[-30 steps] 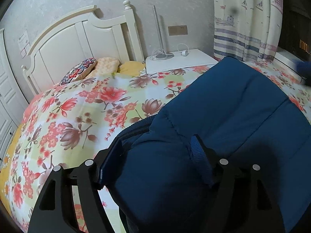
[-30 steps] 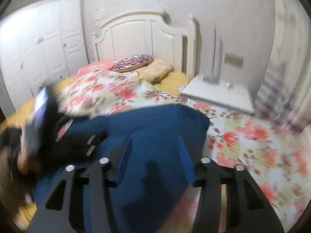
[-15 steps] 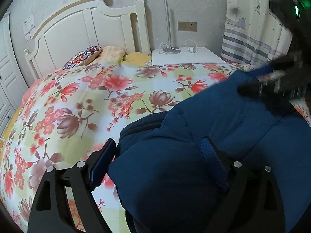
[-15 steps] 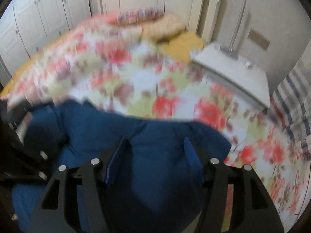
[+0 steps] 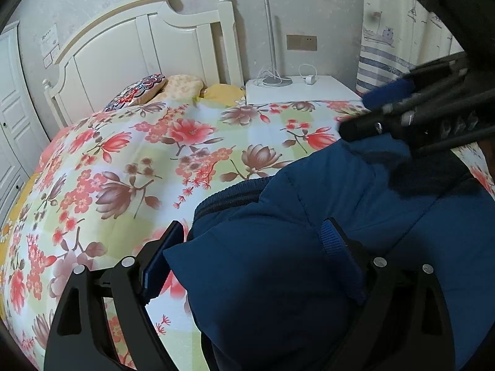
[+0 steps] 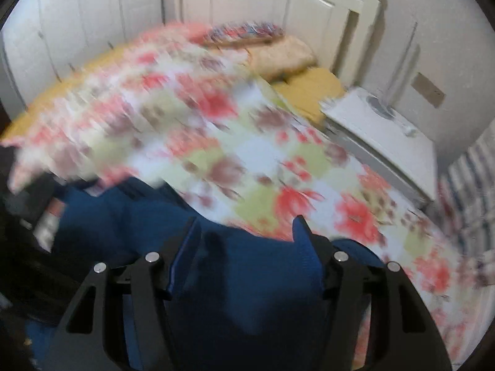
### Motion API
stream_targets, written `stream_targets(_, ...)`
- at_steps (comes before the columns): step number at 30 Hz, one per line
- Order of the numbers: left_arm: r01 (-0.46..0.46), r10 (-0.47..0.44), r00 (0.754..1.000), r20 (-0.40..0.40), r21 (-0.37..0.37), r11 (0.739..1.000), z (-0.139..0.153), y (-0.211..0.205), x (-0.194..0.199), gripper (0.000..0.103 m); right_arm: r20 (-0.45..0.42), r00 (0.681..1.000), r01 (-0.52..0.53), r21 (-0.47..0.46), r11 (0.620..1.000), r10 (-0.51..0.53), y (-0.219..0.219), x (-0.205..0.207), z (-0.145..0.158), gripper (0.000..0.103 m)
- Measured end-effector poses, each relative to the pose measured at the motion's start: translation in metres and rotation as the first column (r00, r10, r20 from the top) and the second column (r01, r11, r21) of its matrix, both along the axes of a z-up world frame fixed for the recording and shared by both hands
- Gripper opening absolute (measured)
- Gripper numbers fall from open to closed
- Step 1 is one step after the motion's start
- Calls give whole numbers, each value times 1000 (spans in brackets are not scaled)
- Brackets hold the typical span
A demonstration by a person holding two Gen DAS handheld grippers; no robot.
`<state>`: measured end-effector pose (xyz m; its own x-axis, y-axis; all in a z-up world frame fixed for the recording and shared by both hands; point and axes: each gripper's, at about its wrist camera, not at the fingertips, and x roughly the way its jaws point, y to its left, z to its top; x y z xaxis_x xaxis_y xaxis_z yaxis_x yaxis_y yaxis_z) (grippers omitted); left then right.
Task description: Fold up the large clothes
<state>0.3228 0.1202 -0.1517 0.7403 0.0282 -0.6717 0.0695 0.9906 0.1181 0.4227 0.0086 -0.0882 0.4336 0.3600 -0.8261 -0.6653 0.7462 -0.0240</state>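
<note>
A dark blue padded jacket lies folded on the floral bedspread. My left gripper is open, its jaws wide apart over the jacket's near left corner, with fabric bulging between them. My right gripper is open too, its jaws standing over the jacket at its far edge; that view is blurred by motion. The right gripper also shows in the left wrist view, at the jacket's far right edge.
A white headboard and pillows are at the bed's far end. A white nightstand with a lamp and cable stands to the right, next to a striped curtain. White wardrobes line the far side.
My right gripper has swung across the jacket toward its far right edge. My left gripper has opened wider and drawn back slightly at the jacket's near corner.
</note>
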Motion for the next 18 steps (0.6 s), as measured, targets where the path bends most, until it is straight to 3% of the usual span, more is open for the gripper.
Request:
stream_targets(1, 0, 0, 1000, -1, -1, 1000, 0, 0, 0, 91, -11, 1000, -20, -21, 1000, 20, 7, 0, -6, 61)
stream_targets(3, -2, 2, 1000, -8, 0, 1000, -1, 0, 1, 91, -75, 995, -79, -147, 986, 68, 28, 4, -41, 61)
stream_targets(6, -8, 8, 1000, -28, -15, 1000, -3, 3, 3, 92, -168, 986, -39, -118, 992, 19, 26, 24, -48, 73)
stream_targets(8, -11, 11, 1000, -27, -4, 1000, -3, 2, 3, 92, -198, 980, -25, -92, 995, 6, 22, 31, -49, 75)
stream_targets(9, -11, 11, 1000, -26, 0, 1000, -3, 1, 3, 92, -190, 982, -20, -89, 996, 3, 21, 30, -49, 75)
stream_targets(12, -9, 9, 1000, -28, -5, 1000, -3, 2, 2, 93, -46, 998, 36, -106, 994, -41, 16, 7, -27, 75)
stream_targets(15, -11, 11, 1000, -26, -11, 1000, -3, 3, 1, 94, 9, 994, 110, 30, 993, -110, -16, -13, 4, 77)
stream_targets(16, -11, 11, 1000, -27, -12, 1000, -4, 3, 2, 94, 34, 984, 173, 72, 982, -176, -39, -18, 14, 78)
stream_targets(18, -11, 10, 1000, -28, -15, 1000, -4, 3, 3, 94, 29, 955, 291, 69, 954, -294, -73, -15, 8, 80)
